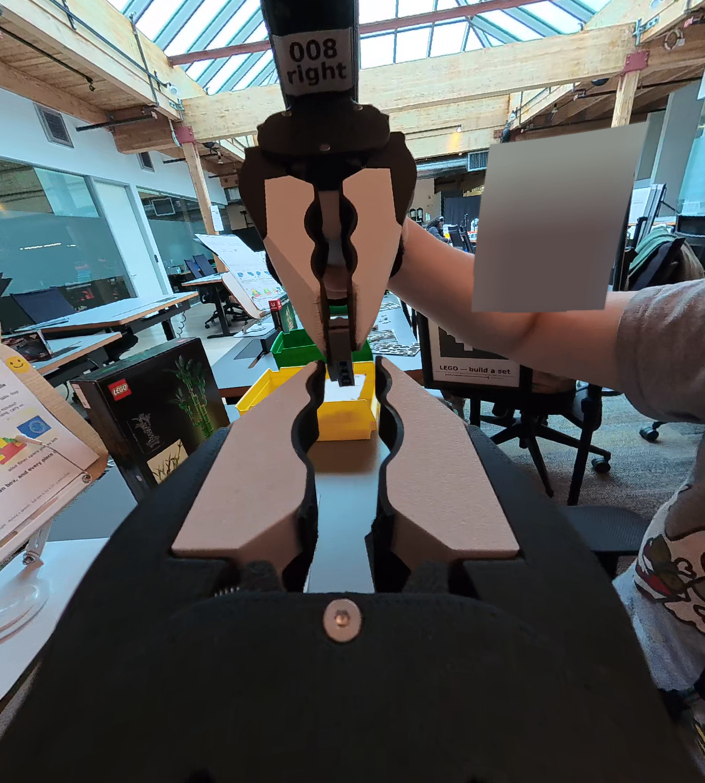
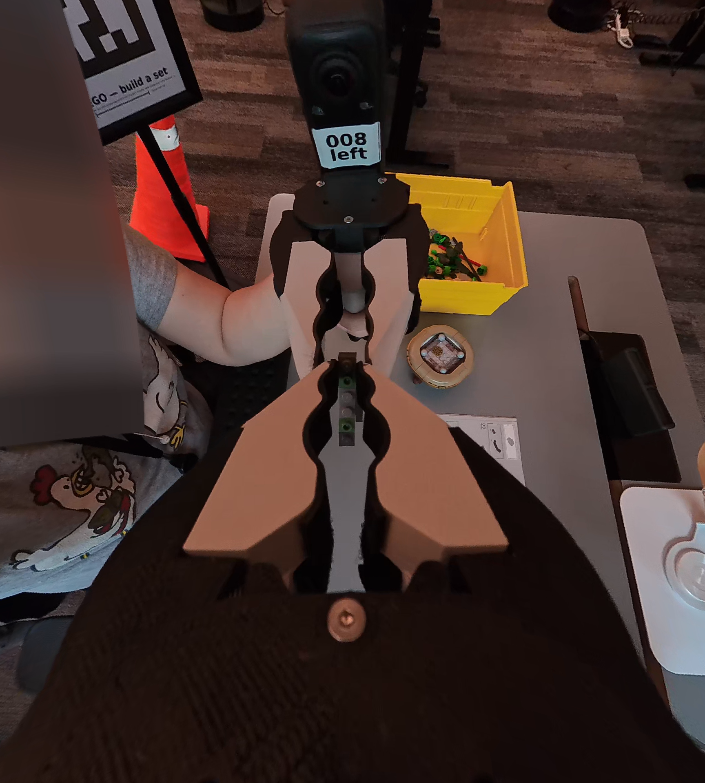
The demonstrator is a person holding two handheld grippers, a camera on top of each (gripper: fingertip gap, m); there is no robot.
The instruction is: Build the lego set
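Observation:
A narrow dark lego bar with green segments (image 2: 346, 409) is held in the air over the grey table (image 2: 554, 381). My right gripper (image 2: 347, 366) is shut on it, and the bar runs back between its fingers. In the left wrist view the right gripper (image 1: 340, 349) comes down from above, with the bar's dark end (image 1: 344, 375) sticking out below its tips. My left gripper (image 1: 350, 366) is open, its tips on either side of that end. It faces the right gripper tip to tip in the right wrist view (image 2: 344, 358).
A yellow bin (image 2: 499, 237) of green and dark pieces (image 2: 452, 258) stands behind, and a green bin (image 1: 295, 345) beyond it. A round tan lego pot (image 2: 440, 356), a booklet page (image 2: 495, 440), the set's box (image 1: 151, 415), a sheet stand (image 1: 16, 445) and an orange cone (image 2: 160, 190) are nearby. My two grippers' fingertips are within a few centimetres of each other.

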